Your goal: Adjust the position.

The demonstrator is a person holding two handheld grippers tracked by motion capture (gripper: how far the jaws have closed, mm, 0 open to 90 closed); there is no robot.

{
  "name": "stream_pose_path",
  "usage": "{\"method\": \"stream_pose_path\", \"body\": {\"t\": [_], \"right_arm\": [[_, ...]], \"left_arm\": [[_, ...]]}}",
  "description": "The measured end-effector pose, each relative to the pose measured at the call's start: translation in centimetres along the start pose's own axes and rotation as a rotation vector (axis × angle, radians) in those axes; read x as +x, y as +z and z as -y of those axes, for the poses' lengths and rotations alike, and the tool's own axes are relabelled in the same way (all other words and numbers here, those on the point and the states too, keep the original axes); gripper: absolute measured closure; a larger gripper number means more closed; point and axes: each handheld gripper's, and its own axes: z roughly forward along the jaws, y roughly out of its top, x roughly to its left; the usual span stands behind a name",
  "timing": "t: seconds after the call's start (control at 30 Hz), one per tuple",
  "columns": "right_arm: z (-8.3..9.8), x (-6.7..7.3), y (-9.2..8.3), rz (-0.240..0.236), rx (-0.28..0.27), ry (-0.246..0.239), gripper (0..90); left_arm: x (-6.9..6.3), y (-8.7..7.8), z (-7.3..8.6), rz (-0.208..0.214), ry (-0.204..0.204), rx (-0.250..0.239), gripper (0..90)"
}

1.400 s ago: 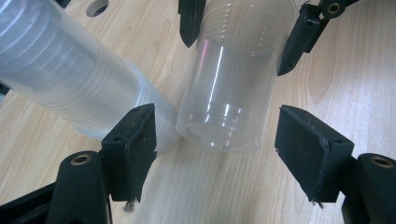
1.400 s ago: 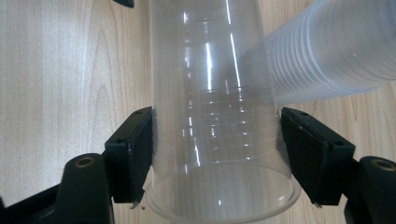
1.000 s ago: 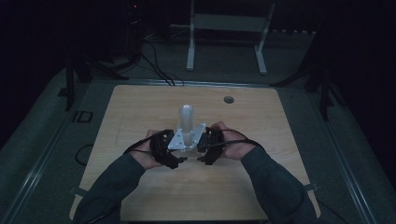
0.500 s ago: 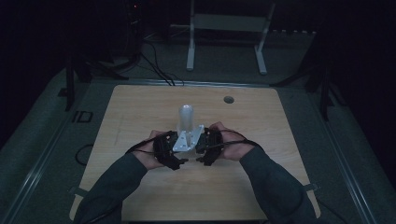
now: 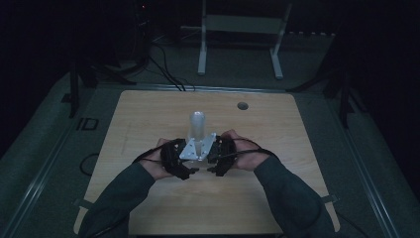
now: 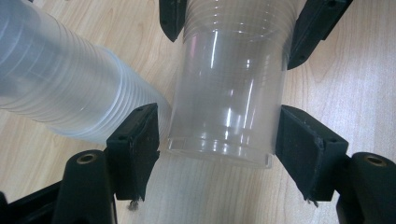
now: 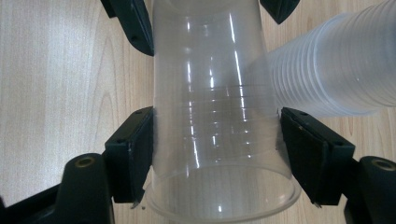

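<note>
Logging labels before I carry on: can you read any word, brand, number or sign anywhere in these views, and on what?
"ID": pale marking on the dark floor left of the light wooden table; dim, so the reading is uncertain.
Clear plastic cup between both pairs of black jaws: no print, just moulded ridges.
Stack of clear plastic cups lying beside it: no print.
Grey three-cornered plate on the grippers: no lettering readable.

It looked like a dim lab: a bare wooden table (image 5: 148, 114) stood on grey carpet, with loose cables (image 5: 166, 69) and a white metal stand (image 5: 240, 29) behind it.
</note>
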Motion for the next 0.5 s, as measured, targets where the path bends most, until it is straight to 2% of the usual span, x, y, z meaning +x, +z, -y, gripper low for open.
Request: {"method": "stream_pose_path", "body": {"t": [0.03, 0.07, 0.1, 0.13, 0.17, 0.2, 0.23, 0.33, 0.4, 0.5], "right_arm": [[0.0, 0.0, 0.0, 0.003, -0.002, 0.003, 29.3], [-0.2, 0.4, 0.0, 0.007, -0.013, 0.065, 29.3], [-0.2, 0.5, 0.0, 0.01, -0.013, 0.066, 29.4], [-0.1, 0.1, -0.1, 0.005, -0.006, 0.011, 29.4], [-0.1, 0.2, -0.1, 0.006, -0.007, 0.009, 29.5], [-0.2, 0.2, -0.1, 0.01, -0.004, 0.006, 31.6], [-0.2, 0.2, -0.1, 0.012, -0.005, 0.001, 31.8], [-0.2, 0.1, -0.1, 0.015, -0.003, -0.001, 31.9], [-0.1, 0.1, -0.1, 0.017, -0.006, 0.004, 32.1], [-0.1, 0.0, 0.0, 0.021, -0.001, -0.01, 32.3]], "left_arm": [[0.2, -0.1, 0.0, 0.003, 0.024, 0.018, 32.6], [0.2, 0.0, 0.1, 0.006, 0.026, 0.024, 32.8], [0.2, 0.1, 0.1, 0.009, 0.02, 0.02, 32.8], [0.2, 0.1, 0.1, 0.011, 0.016, 0.017, 32.8], [0.2, 0.2, 0.1, 0.012, 0.018, 0.02, 32.9], [-0.5, 0.9, 0.2, 0.005, -0.091, -0.068, 32.9], [-0.7, 1.1, 0.1, 0.009, -0.124, -0.093, 33.0], [-0.6, 1.1, 0.2, 0.015, -0.118, -0.089, 33.7], [-0.6, 1.2, 0.3, 0.017, -0.131, -0.101, 35.1], [-0.5, 1.2, 0.4, 0.019, -0.121, -0.088, 35.9]]}}
